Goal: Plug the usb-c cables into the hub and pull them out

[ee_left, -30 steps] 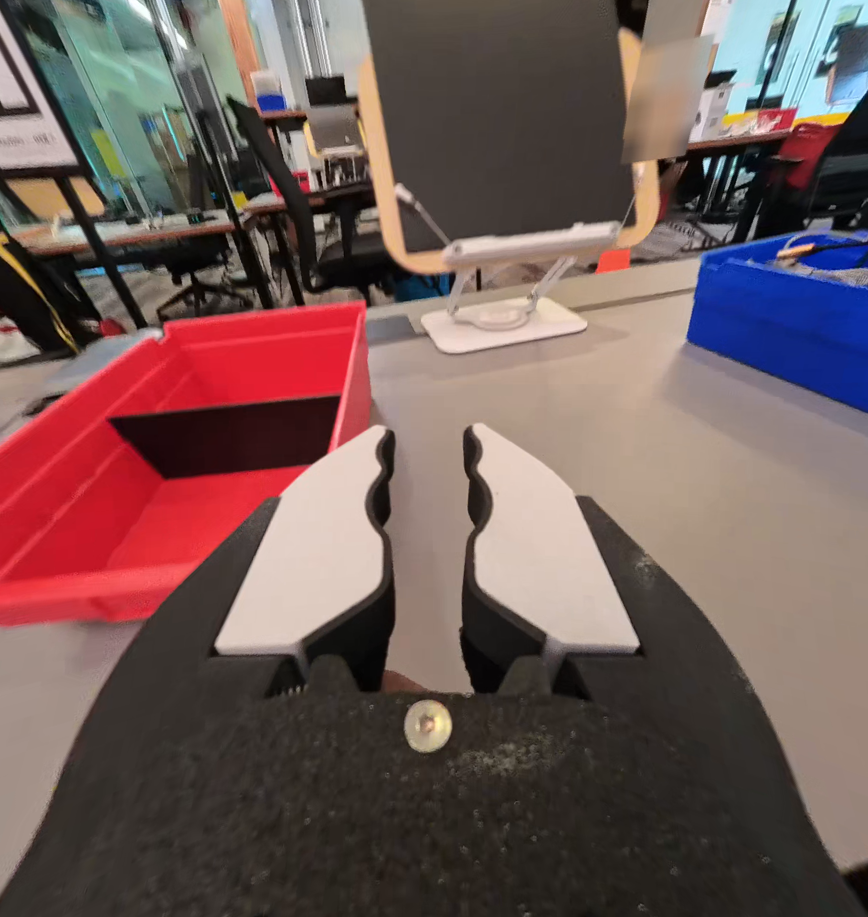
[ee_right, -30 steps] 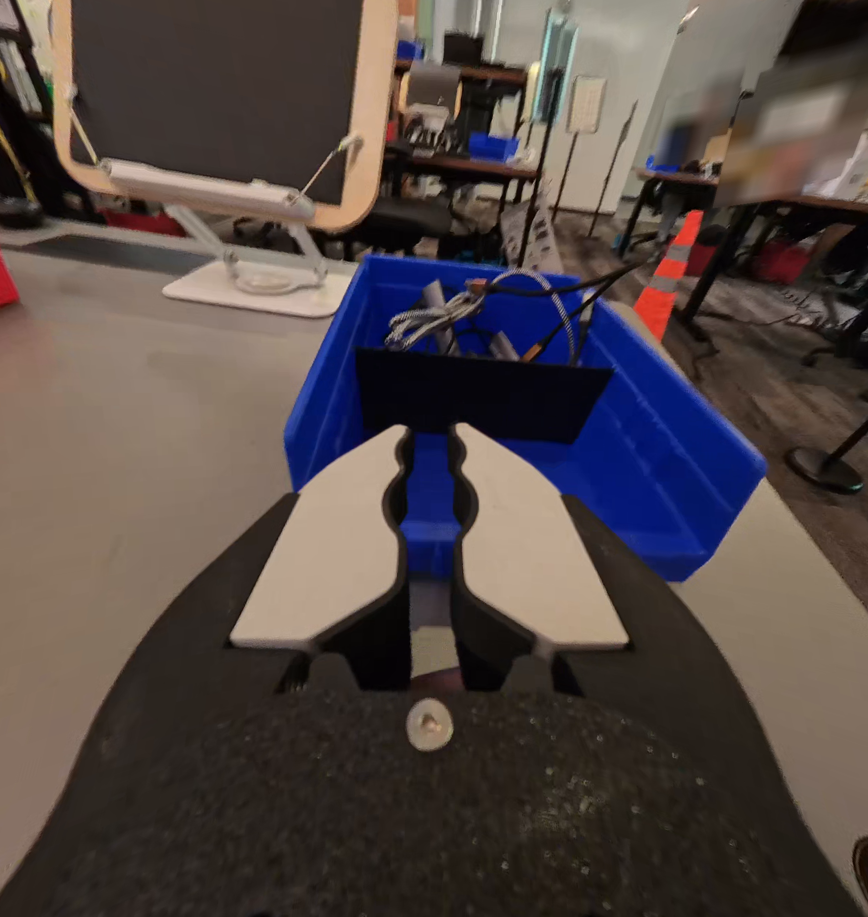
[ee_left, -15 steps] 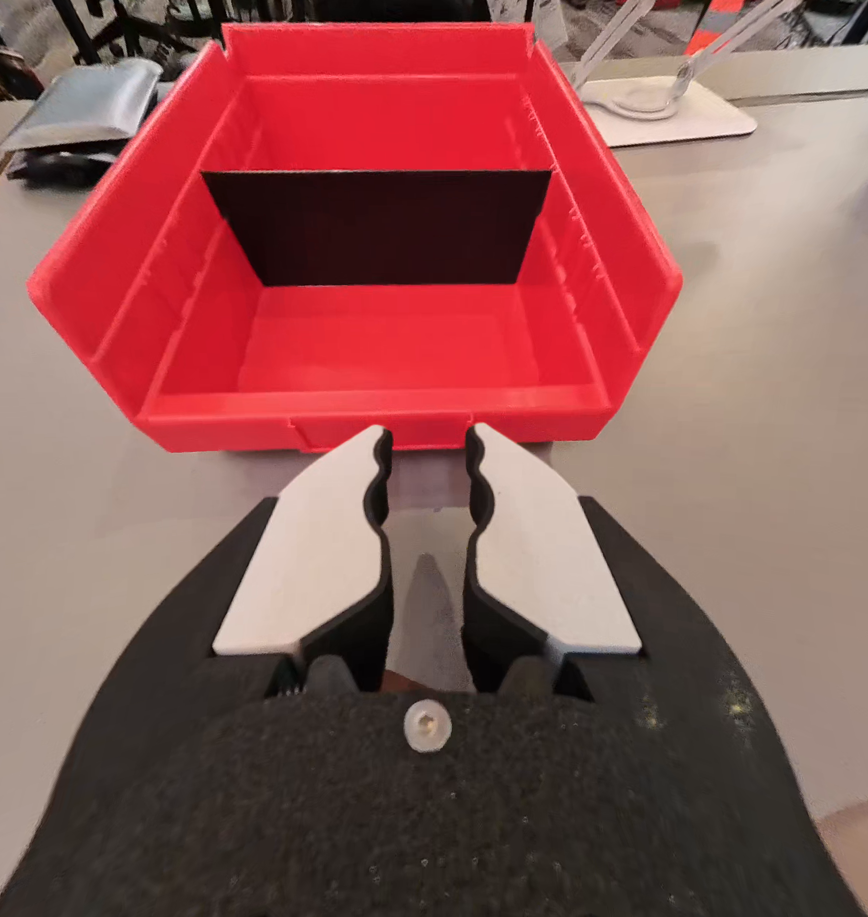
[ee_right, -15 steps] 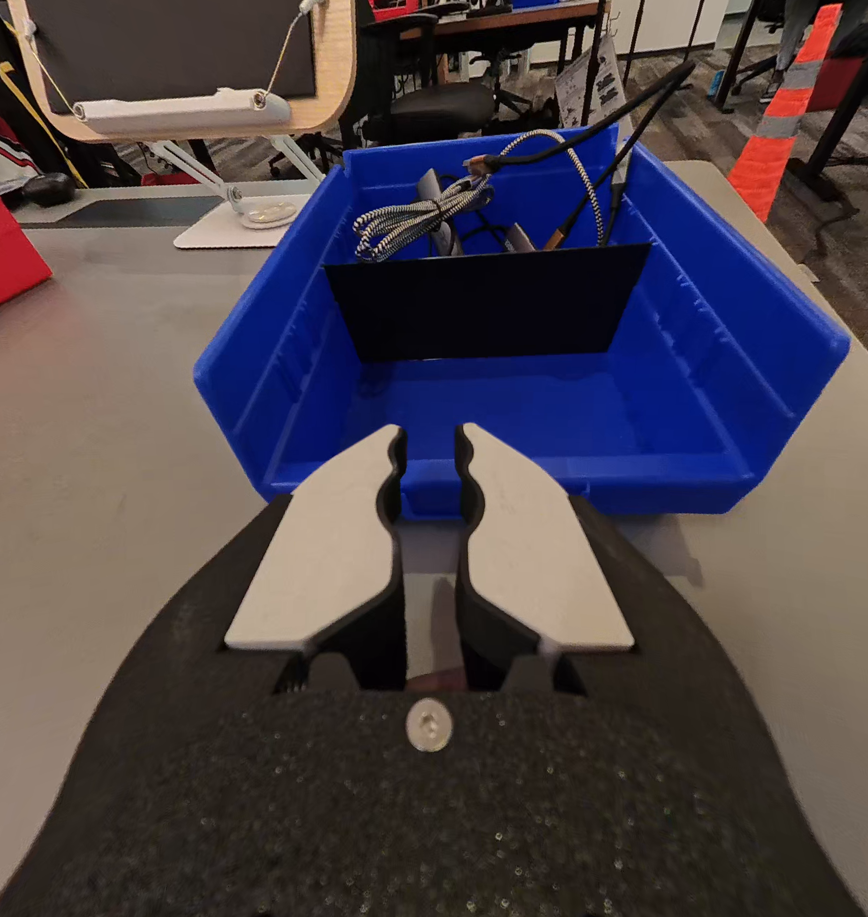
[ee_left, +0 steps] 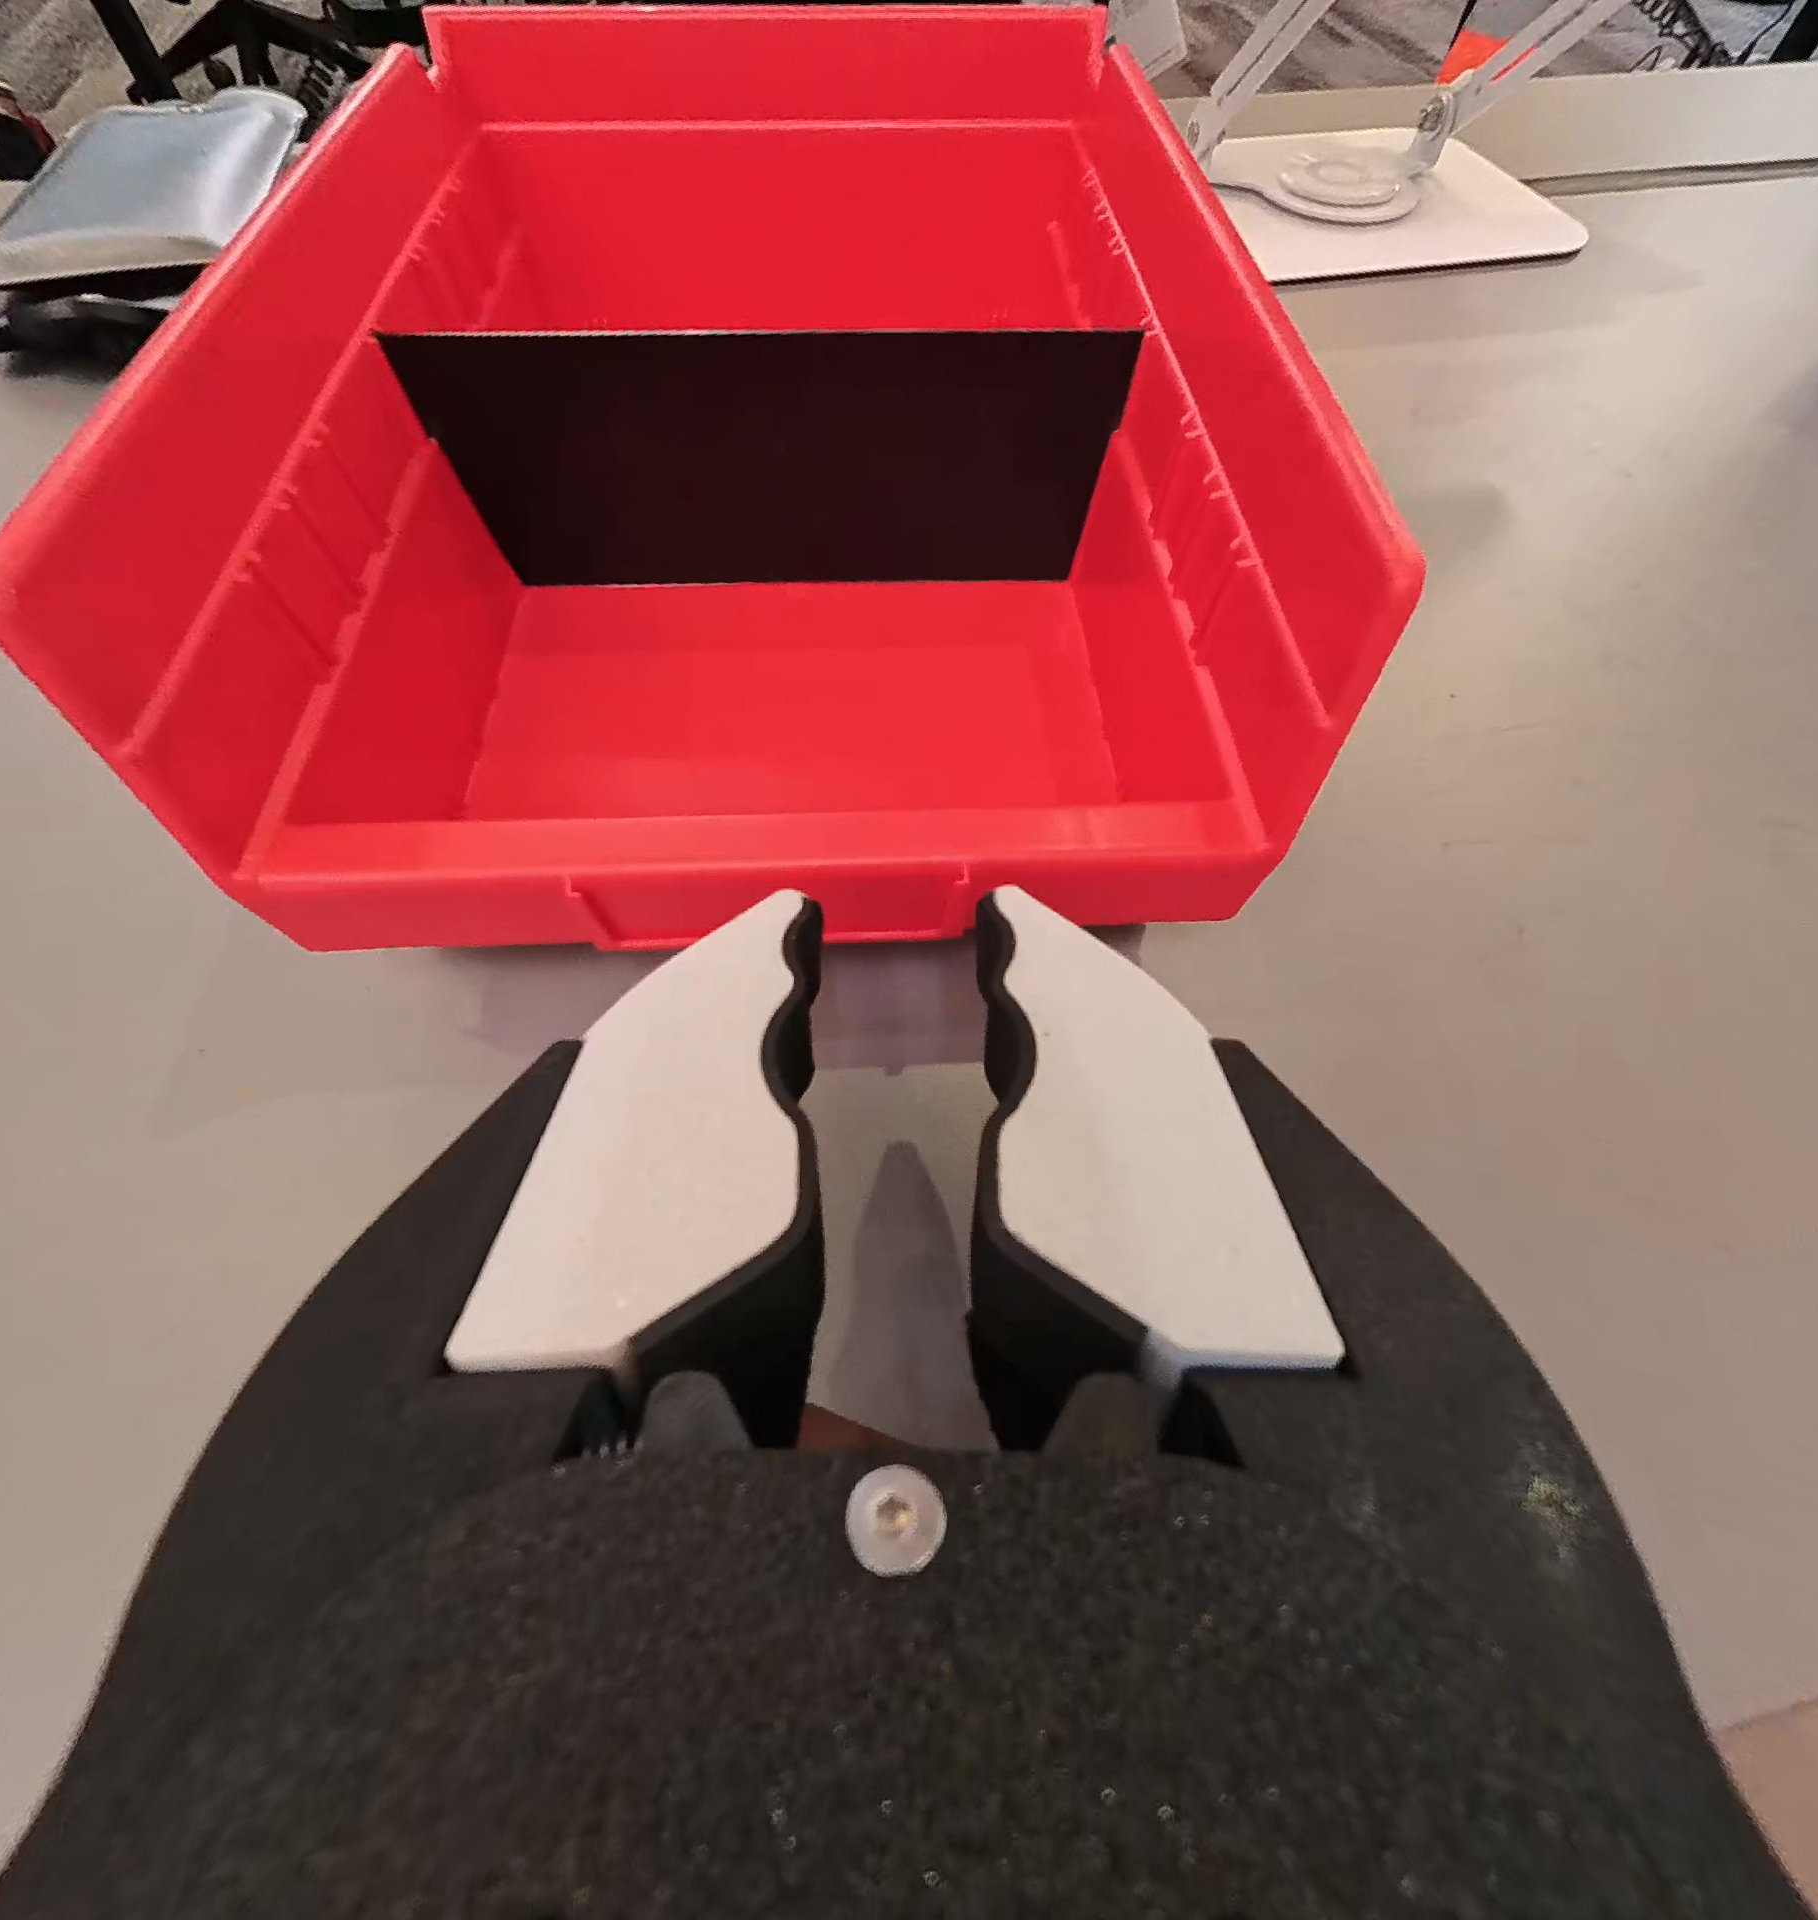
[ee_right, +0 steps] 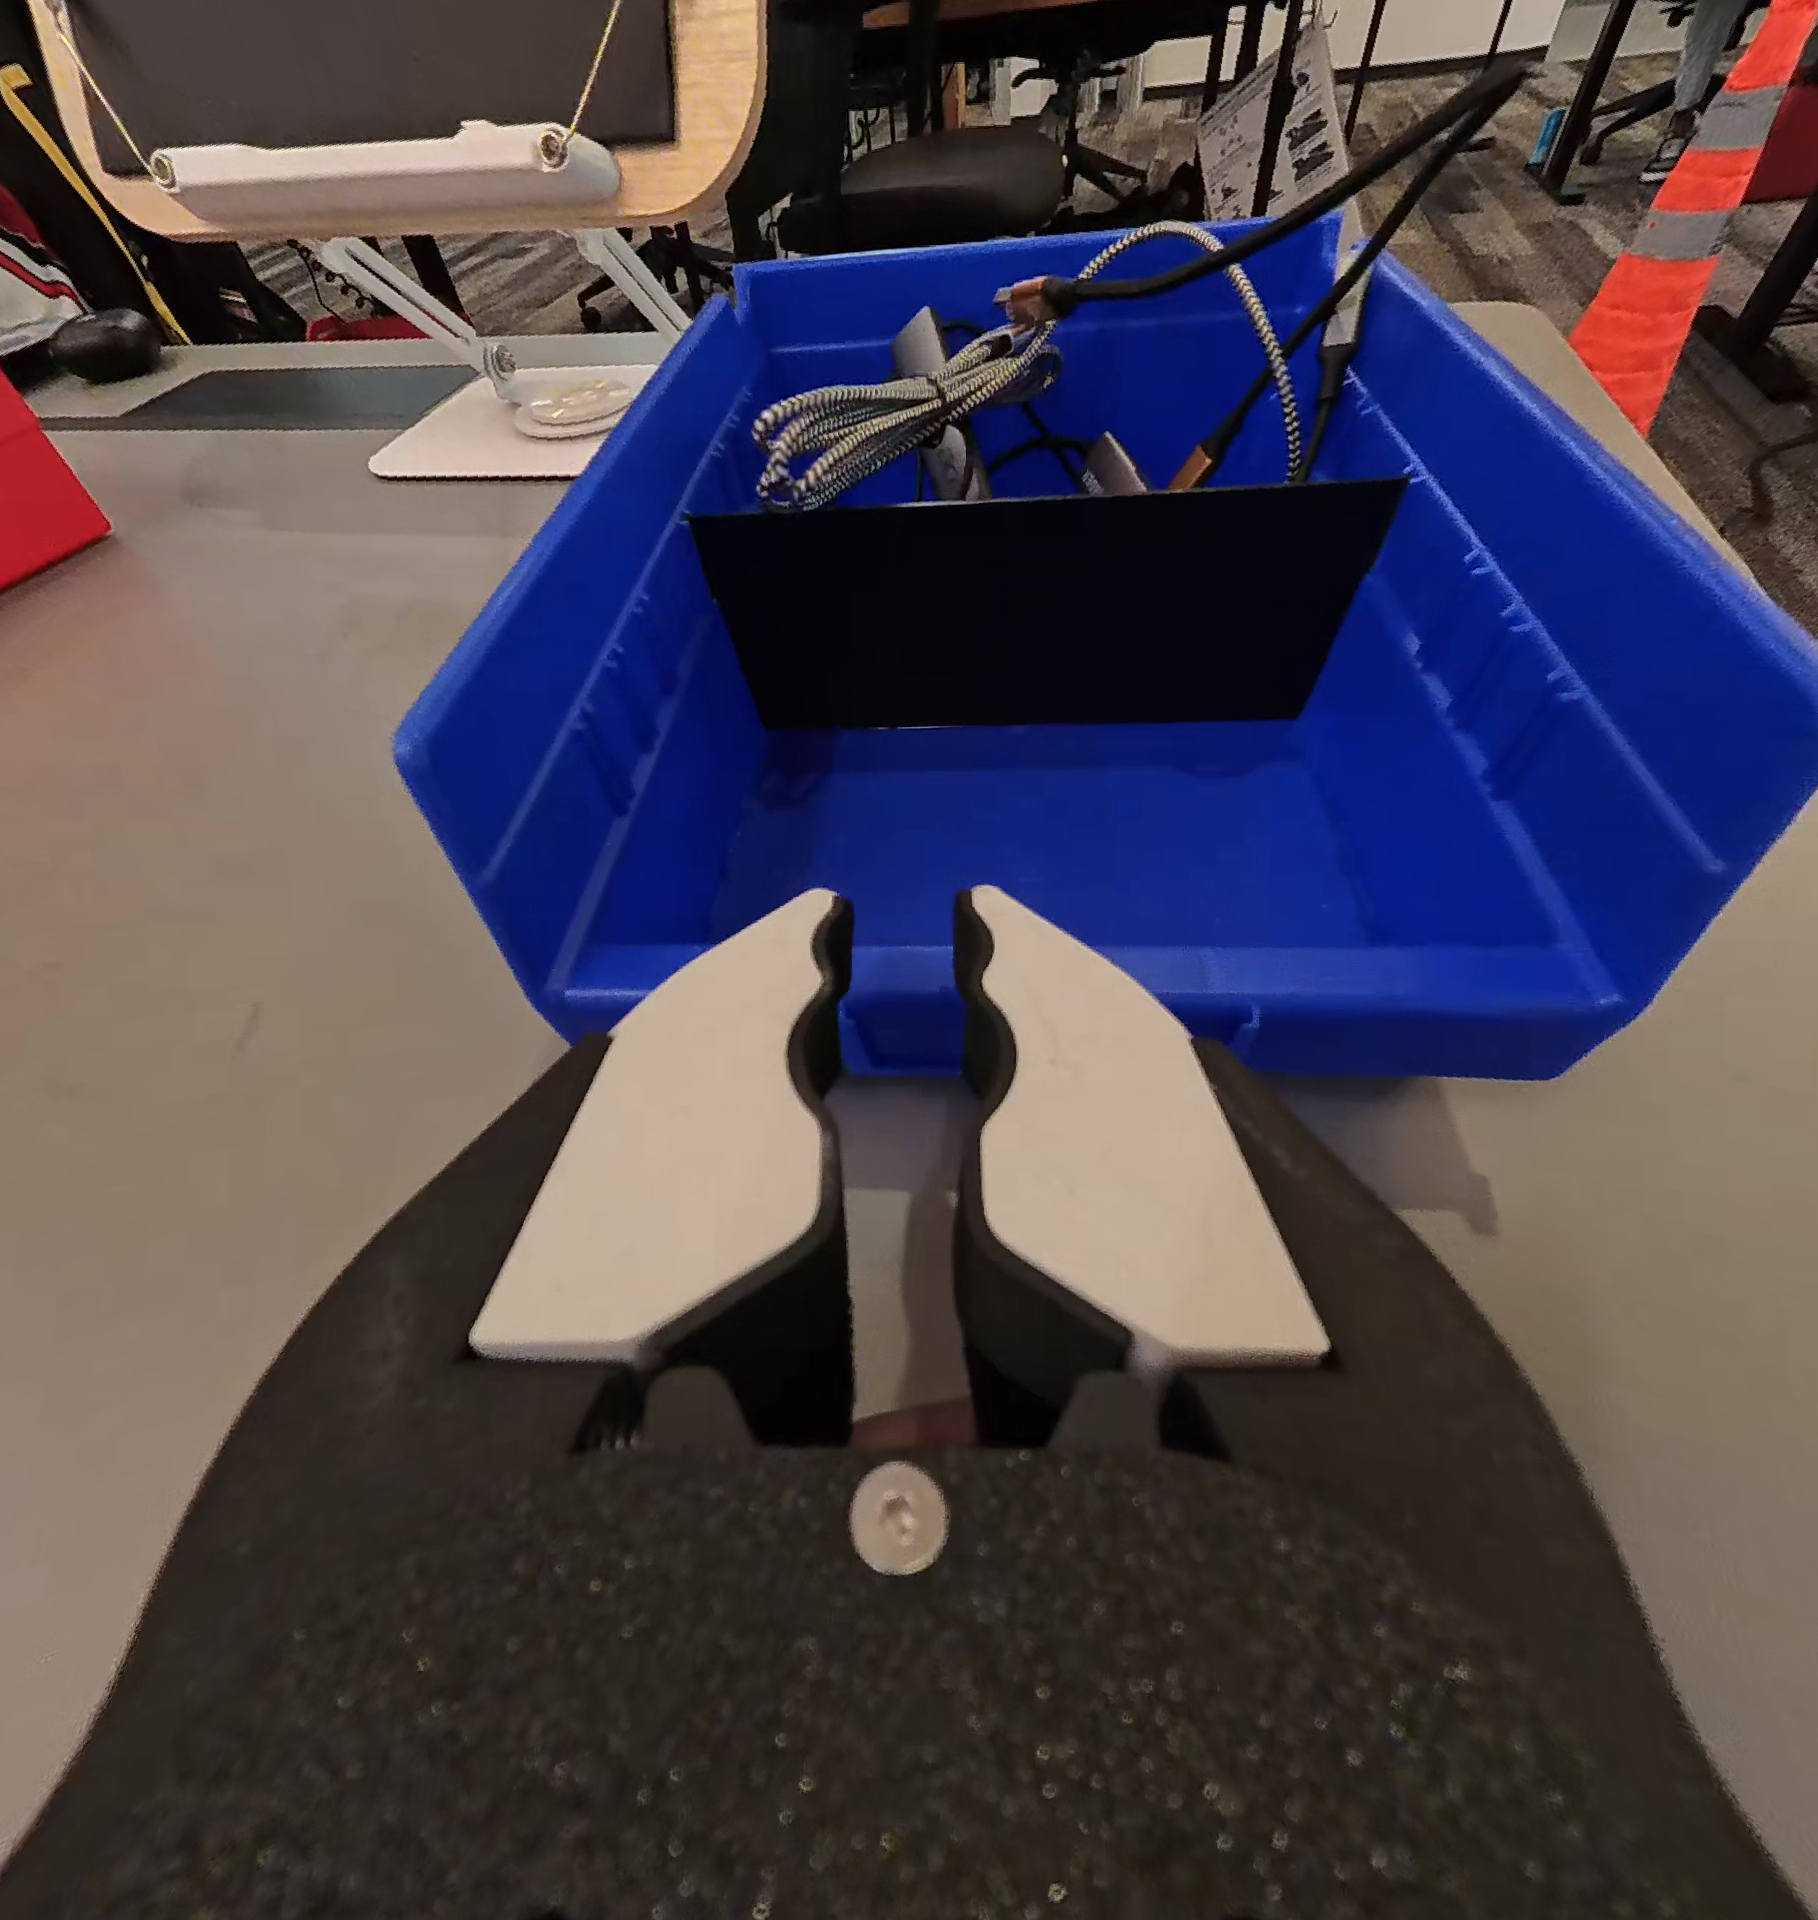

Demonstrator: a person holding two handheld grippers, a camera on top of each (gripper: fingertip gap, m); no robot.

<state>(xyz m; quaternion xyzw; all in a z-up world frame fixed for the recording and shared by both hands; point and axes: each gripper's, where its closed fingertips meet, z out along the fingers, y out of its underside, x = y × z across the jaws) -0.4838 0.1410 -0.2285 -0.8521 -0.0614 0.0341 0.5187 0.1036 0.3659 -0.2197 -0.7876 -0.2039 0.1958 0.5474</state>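
In the right wrist view a blue bin (ee_right: 1611,727) stands on the grey table, split by a black divider (ee_right: 1040,603). Behind the divider lie a coiled braided cable (ee_right: 884,416), grey hubs (ee_right: 920,338) and a black cable (ee_right: 1300,229) that arches over the back wall. The front compartment is empty. My right gripper (ee_right: 902,904) is open and empty, its tips just before the bin's front lip. My left gripper (ee_left: 894,914) is open and empty in front of an empty red bin (ee_left: 261,582) that has its own black divider (ee_left: 759,457).
A white stand base (ee_right: 489,436) with a dark board sits at the back of the table, between the bins; it also shows in the left wrist view (ee_left: 1404,208). A silver pouch (ee_left: 126,208) lies behind the red bin. An orange cone (ee_right: 1694,208) stands on the floor past the table's right edge.
Both grippers have tipped downward and come closer to their bins: the left swung onto the red bin, the right up to the blue bin's front lip. Finger gaps are unchanged.
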